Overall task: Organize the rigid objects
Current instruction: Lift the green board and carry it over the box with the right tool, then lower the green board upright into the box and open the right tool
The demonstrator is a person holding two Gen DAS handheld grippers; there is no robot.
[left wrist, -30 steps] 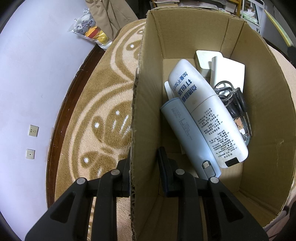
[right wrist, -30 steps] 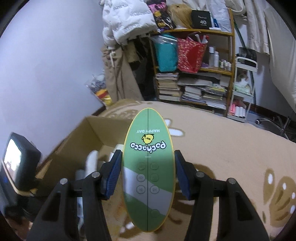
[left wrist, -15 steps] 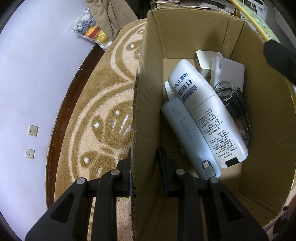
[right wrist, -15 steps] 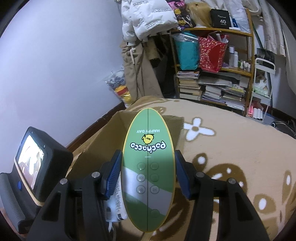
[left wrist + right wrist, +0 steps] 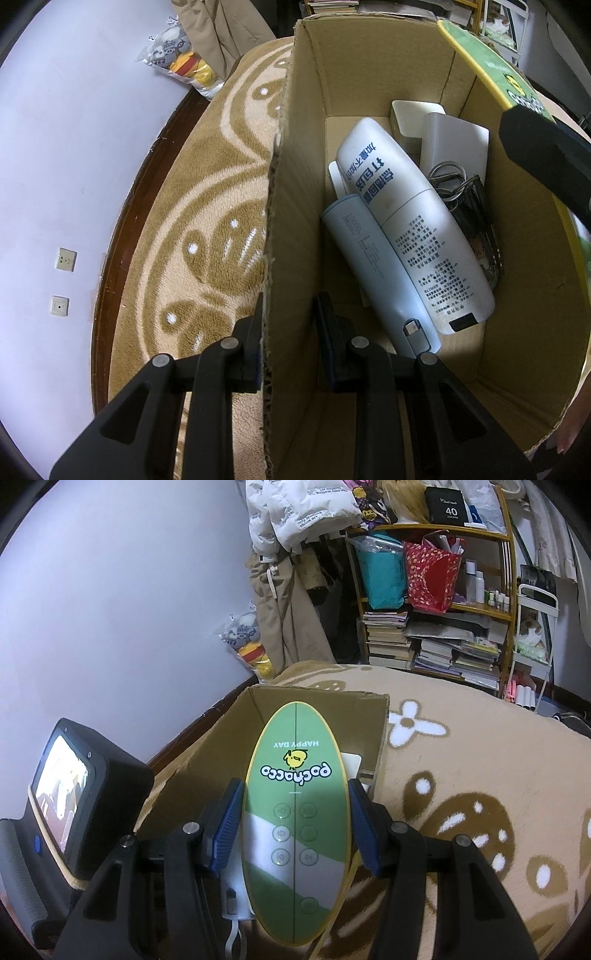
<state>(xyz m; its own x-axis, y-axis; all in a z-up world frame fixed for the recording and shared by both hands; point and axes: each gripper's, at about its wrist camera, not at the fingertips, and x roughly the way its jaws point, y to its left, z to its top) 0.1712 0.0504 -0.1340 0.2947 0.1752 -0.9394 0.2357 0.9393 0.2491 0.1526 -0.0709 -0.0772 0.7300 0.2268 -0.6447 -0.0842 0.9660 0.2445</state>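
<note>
Carpet (image 5: 207, 206), tan with cream swirls, fills the floor under everything I'm watching. On it stands the cardboard box (image 5: 369, 66), open at the top, and my left gripper (image 5: 288, 325) straddles its near wall, one finger outside, one inside, closed onto the cardboard. Inside the box, the biggest item is a white bottle (image 5: 413, 229) with blue lettering, lying slantwise. A pale blue power bank (image 5: 373, 273) lies pressed along its left flank. Behind them I see a silver-grey slab (image 5: 454, 144) and a white block (image 5: 413, 114) against the far wall, and a bunch of keys (image 5: 454, 181) to the bottle's right.

Over on the right wrist camera, my right gripper (image 5: 295, 827) has the green oval board (image 5: 295, 812) clamped between its blue pads (image 5: 227, 830), "HAPPY DAY" and a yellow chick upside down on its face. It hangs above the box's open top, its tip over the right rim in the left view.
</note>
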